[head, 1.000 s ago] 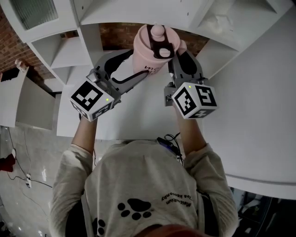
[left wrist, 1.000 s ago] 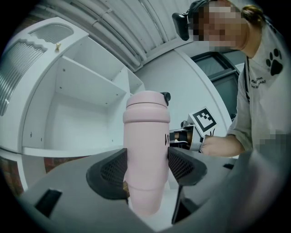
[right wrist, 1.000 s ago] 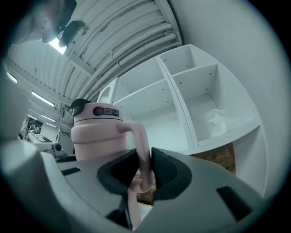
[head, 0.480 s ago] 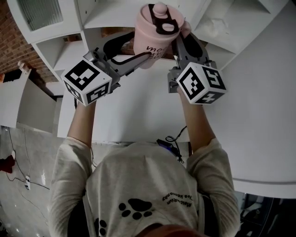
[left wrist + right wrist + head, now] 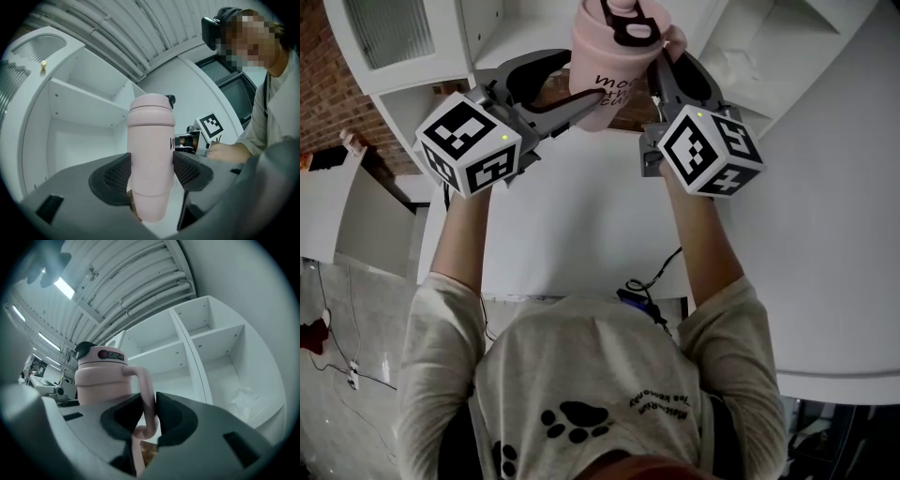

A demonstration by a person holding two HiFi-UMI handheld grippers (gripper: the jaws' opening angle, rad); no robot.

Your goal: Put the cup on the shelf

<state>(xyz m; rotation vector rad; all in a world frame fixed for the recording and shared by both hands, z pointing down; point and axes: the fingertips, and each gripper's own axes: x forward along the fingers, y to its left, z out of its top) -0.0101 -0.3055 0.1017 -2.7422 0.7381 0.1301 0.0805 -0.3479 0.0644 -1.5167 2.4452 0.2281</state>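
Note:
A pink lidded cup point(image 5: 614, 52) with a side handle is held up in front of the white shelf unit point(image 5: 417, 98). My left gripper point(image 5: 570, 86) is shut on the cup's body; in the left gripper view its pads point(image 5: 116, 176) press both sides of the cup point(image 5: 151, 150). My right gripper point(image 5: 668, 64) is shut on the cup's handle point(image 5: 147, 394), which runs between its two dark pads point(image 5: 171, 416). The cup point(image 5: 97, 376) stands upright, clear of the table. Open shelf compartments point(image 5: 187, 350) lie beyond it.
A white table point(image 5: 581, 216) lies below the grippers, with a dark cable point(image 5: 647, 286) at its near edge. A brick wall point(image 5: 319, 89) shows at the left. Crumpled white material point(image 5: 243, 397) sits in a lower shelf compartment. The person point(image 5: 265, 122) shows in the left gripper view.
Both grippers have risen together with the cup, which now sits higher against the shelf unit. Neither grip has changed.

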